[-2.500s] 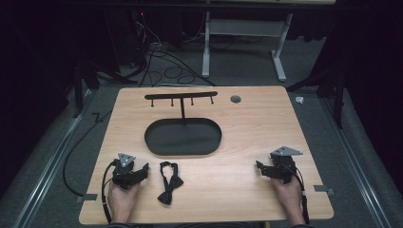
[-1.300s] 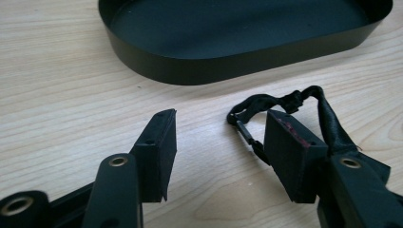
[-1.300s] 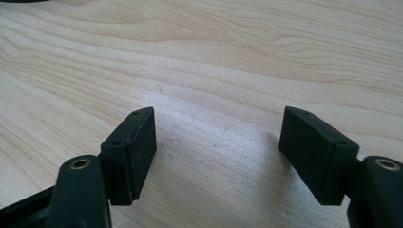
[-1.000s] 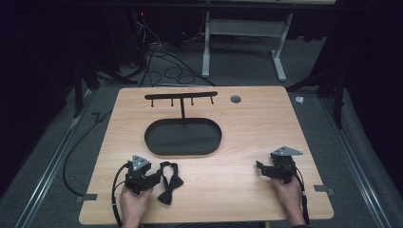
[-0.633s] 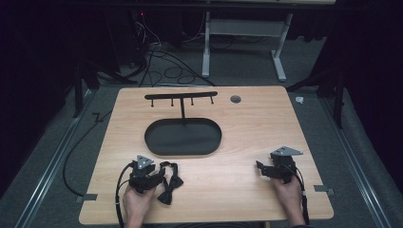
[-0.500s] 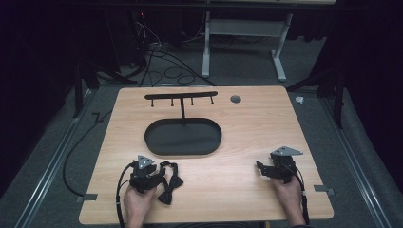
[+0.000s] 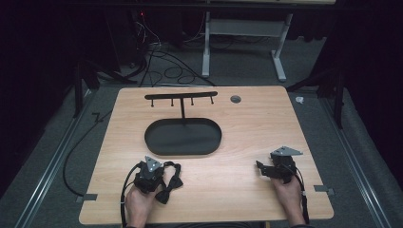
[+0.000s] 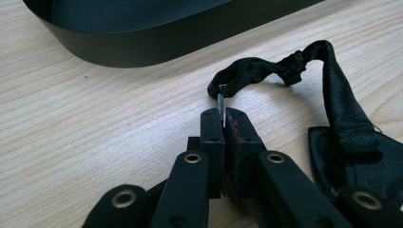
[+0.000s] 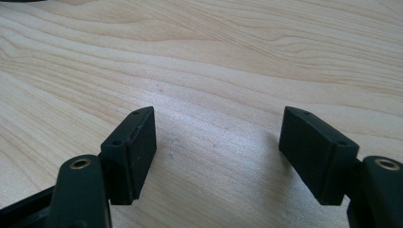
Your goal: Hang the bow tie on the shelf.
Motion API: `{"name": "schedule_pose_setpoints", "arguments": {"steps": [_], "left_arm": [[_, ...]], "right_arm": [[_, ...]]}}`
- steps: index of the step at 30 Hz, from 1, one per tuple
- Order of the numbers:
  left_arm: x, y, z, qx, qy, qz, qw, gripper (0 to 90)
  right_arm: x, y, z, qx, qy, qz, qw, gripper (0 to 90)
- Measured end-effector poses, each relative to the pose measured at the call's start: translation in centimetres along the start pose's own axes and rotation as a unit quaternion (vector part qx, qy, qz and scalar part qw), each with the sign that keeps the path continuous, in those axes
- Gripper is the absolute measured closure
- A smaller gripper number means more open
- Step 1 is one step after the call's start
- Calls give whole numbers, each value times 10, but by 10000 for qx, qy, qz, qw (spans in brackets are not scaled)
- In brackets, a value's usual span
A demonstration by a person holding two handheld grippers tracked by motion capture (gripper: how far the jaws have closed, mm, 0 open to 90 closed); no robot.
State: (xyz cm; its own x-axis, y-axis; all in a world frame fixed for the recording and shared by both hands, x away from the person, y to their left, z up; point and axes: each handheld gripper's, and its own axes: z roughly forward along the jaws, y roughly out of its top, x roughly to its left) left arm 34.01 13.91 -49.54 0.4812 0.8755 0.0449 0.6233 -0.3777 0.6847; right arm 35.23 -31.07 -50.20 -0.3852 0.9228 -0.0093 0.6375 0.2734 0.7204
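Bow tie [image 7: 170, 183] is lying at the table's [image 7: 237, 190] seven o'clock, just near of the black tray [image 7: 183, 137] and beside the left gripper [image 8: 223, 116]. In the left gripper view the jaws have just been closing and are now pinching the small metal clip [image 8: 221, 102] at the end of the strap [image 8: 256, 71], with only its tip caught between the pad ends. That thin bite is the main risk: I judge that any quick lift or sideways pull could be slipping the clip out, since the smooth metal is offering little for the pads to grab. The strap is curling back toward the bow at three o'clock in that view, so a lift may be dragging the bow across the wood and twisting the band, which would be making it awkward to loop over a peg of the stand [image 7: 181, 97] at twelve o'clock. The right gripper [image 9: 218, 152] is resting at five o'clock with jaws standing wide over bare wood, holding nothing, so it is giving no support if the strap drops.
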Motion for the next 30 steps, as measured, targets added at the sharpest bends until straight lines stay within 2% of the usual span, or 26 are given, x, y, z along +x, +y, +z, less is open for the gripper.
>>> {"name": "schedule_pose_setpoints", "arguments": {"steps": [2,6,11,14,18,22,26,30], "left_arm": [[2,0,0,-1,-85,-81,9999,867],[4,0,0,-23,-130,-94,9999,877],[7,-1,-1,-46,-292,-160,9994,880],[10,2,-6,-161,-397,-221,9988,880],[11,8,-16,-350,-599,-270,9972,880],[11,12,-21,-417,-684,-259,9965,880],[12,16,-28,-515,-840,-347,9945,880],[12,23,-38,-655,-955,-350,9927,880]], "right_arm": [[0,0,0,1,-1,-5,10000,295],[0,0,0,0,-1,-6,10000,296],[0,0,0,-5,5,-10,10000,296],[0,0,0,1,3,-3,10000,296],[0,0,0,1,3,0,10000,296],[0,0,0,-5,6,7,10000,296],[-1,0,0,-3,11,1,10000,295],[0,0,0,-2,13,1,10000,295]]}}
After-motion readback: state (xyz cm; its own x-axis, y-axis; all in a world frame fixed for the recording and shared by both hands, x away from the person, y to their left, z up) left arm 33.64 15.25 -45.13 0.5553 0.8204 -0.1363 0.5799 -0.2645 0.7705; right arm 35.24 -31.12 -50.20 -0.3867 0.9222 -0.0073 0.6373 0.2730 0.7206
